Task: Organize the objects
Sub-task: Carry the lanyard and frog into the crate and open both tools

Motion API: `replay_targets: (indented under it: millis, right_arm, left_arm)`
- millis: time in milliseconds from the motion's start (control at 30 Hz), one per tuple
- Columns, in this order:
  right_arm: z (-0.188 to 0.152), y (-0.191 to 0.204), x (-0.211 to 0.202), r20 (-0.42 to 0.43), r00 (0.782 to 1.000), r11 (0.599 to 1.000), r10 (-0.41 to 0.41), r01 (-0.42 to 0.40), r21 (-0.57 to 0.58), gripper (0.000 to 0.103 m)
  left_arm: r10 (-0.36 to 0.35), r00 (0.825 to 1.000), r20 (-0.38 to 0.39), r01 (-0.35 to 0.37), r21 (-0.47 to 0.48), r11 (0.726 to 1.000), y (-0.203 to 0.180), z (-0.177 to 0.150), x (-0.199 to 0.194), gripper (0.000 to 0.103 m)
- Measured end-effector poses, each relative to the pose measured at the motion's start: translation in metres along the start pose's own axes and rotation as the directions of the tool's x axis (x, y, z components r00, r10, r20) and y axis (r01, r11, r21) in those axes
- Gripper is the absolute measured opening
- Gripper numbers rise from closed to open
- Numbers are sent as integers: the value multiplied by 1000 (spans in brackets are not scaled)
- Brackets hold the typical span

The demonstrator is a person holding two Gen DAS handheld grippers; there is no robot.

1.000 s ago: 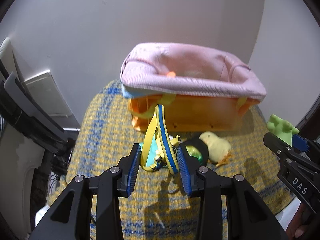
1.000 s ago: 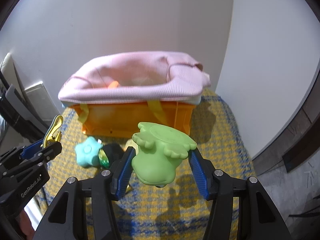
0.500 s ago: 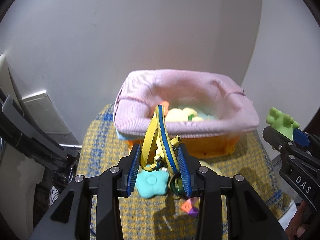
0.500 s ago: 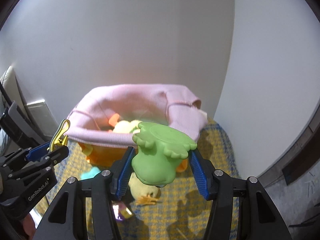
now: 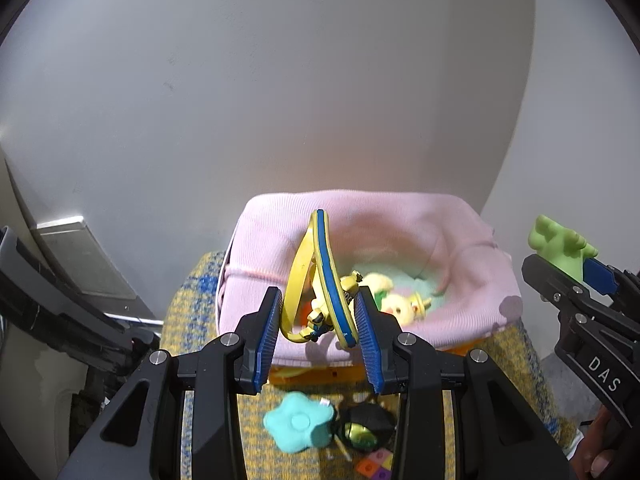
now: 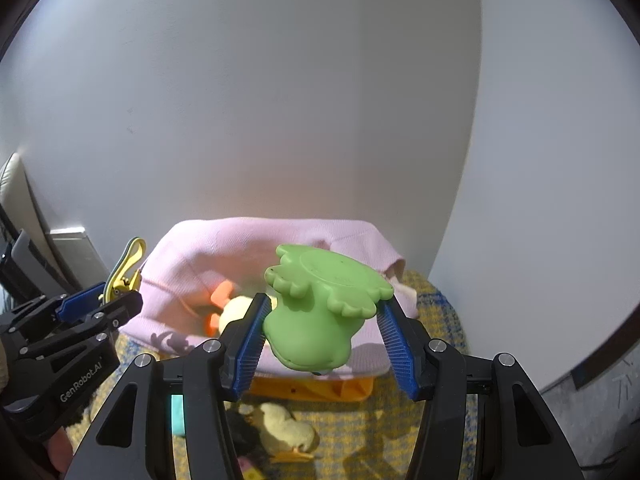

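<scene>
Left hand-held gripper [image 5: 316,334] pinching yellow clip [image 5: 320,276], right hand-held gripper [image 6: 322,334] pinching green toy [image 6: 320,300], above pink-lined basket [image 5: 472,320] at 12 o'clock for dropping in.

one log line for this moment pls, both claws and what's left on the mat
left claw: holds yellow-blue clip above pink basket | right claw: holds green toy above basket | on mat: teal flower, chick

The left gripper [image 5: 318,330] is held level, its blue-padded fingers [image 5: 267,340] closed on a yellow-and-blue clip [image 5: 324,280] that stands upright between them. The right gripper [image 6: 322,334] is alongside at similar height, its fingers [image 6: 396,344] clamped on the sides of a green toy [image 6: 316,308].
</scene>
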State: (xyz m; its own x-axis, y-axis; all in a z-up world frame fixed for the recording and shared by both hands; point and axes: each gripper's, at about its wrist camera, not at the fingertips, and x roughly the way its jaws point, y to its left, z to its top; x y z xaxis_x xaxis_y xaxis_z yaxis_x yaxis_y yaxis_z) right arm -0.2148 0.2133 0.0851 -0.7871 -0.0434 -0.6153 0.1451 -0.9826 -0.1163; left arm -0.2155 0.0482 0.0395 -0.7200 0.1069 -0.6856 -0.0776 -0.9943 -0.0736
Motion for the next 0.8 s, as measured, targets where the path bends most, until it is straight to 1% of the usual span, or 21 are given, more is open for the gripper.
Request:
replay_targets:
  millis: [267,533,700,733,767,800]
  right_arm:
    - [14,0,31,-25,1000,1000,5,-5,-10,55]
    - [24,10,70,-63,998,999,20,-22,-24,55]
    - [28,13,83,-76,997,999,17,-19,-26,56]
    - [28,13,85,-78,997,1000,17,-19,-23,57]
    - [28,12,87,-82,996,1000,19,-21,-20,60]
    - [28,12,88,-85,996,1000,17,-18,-16,72]
  left_arm:
    - [-9,1000,-13,9,2,1000,1,16,28,37]
    - [-13,999,-39,12,-7,1000,8,26,60,37]
    - [-20,998,-54,20,-10,1000,11,30,72,39]
    - [-17,998,-57,17,-10,1000,11,30,73,47]
    - [-9,998,-60,8,-13,1000,11,31,74,68]
    - [-1,998,-58,0,-18,1000,14,29,72,79]
